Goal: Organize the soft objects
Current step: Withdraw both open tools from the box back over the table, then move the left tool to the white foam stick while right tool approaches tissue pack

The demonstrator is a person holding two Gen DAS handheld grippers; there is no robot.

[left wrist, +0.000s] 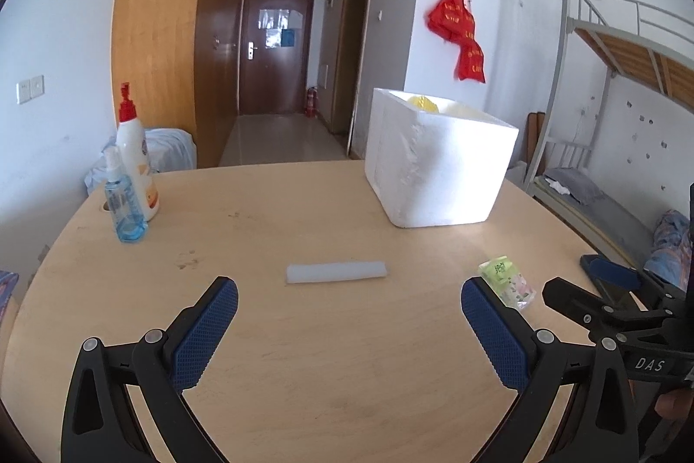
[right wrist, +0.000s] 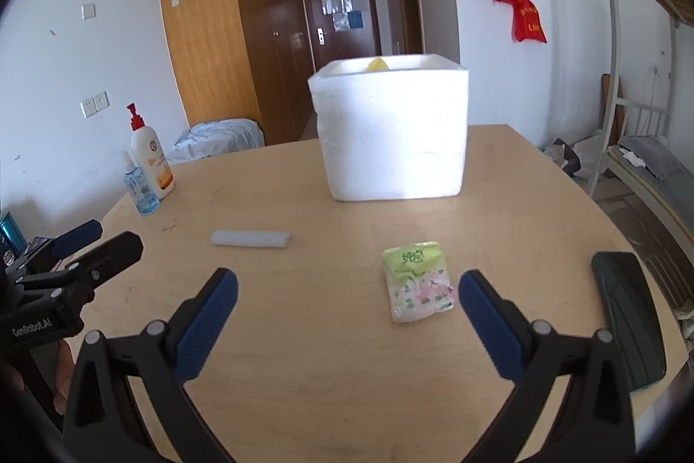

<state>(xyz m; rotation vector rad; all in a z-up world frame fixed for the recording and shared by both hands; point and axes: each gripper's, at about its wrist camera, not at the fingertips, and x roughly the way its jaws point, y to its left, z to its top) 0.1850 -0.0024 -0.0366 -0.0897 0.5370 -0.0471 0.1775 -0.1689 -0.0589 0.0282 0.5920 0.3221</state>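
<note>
Dormitory room: bunk bed, wardrobe

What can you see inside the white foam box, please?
Over the foam box rim, only the top of a yellow object shows at the back left. The walls hide the rest of it and anything lower inside.

Bottles, phone and room fixtures around my work table

At the left of the wooden table I see a white pump bottle with a red top, and a clear blue spray bottle just in front of it. A dark phone lies at the right edge in my right wrist view. Red bags hang on the upper right wall, a bunk bed stands far right, and a brown door closes the hallway at centre.
</note>
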